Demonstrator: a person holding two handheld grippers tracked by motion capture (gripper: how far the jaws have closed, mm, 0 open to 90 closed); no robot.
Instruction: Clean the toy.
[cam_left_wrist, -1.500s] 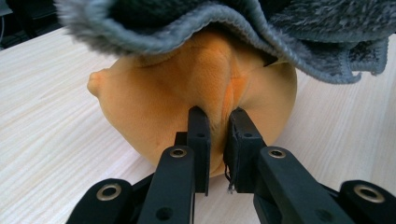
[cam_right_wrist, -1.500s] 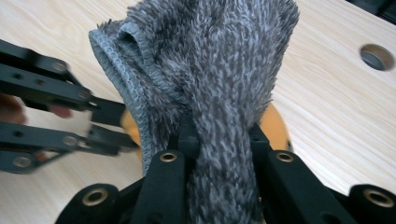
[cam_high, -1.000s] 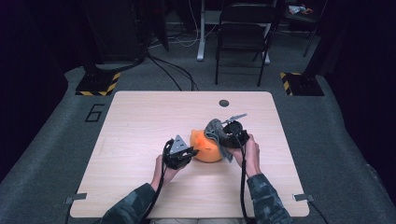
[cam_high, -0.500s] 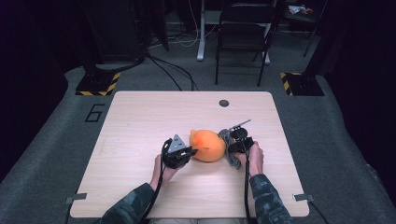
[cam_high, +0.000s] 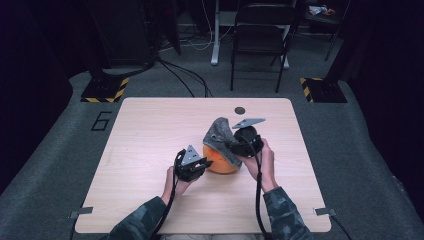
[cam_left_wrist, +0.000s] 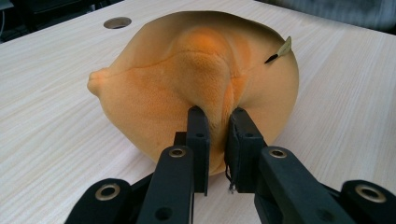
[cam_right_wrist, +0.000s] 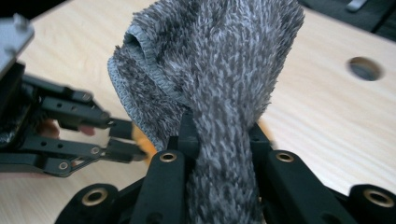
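Work in hand: pulling a grey fuzzy cloth (cam_high: 220, 136) up and away from an orange plush item (cam_high: 220, 162), as I read it.
Left gripper (cam_left_wrist: 218, 128): jaws nearly together, pinching a raised fold or seam of the orange plush; in the high view it sits at the plush's left side (cam_high: 197, 164).
Right gripper (cam_right_wrist: 219, 133): jaws clamped on a bunched neck of the grey cloth, the pile spilling out above and below the pads; in the high view it is just right of the plush (cam_high: 239, 147), raised off the table (cam_high: 150, 130).
Orange plush: lies near the middle of the table, slightly to the near side, between the two hands; a small tag (cam_left_wrist: 282, 48) sticks out on its far right.
Grey cloth: held up above the far right part of the plush, hanging loose; whether its lower edge touches the plush is hard to tell from above.
Handling, plush: soft, light and squashy; it will deform instead of resisting, so a firm pinch on a seam ridge is the sound hold.
Handling, cloth: limp, light, shaggy pile that grips well; best taken by a gathered bunch, since a single edge may slide out.
Risk: the light plush may lift along with the cloth if the left pinch slips.
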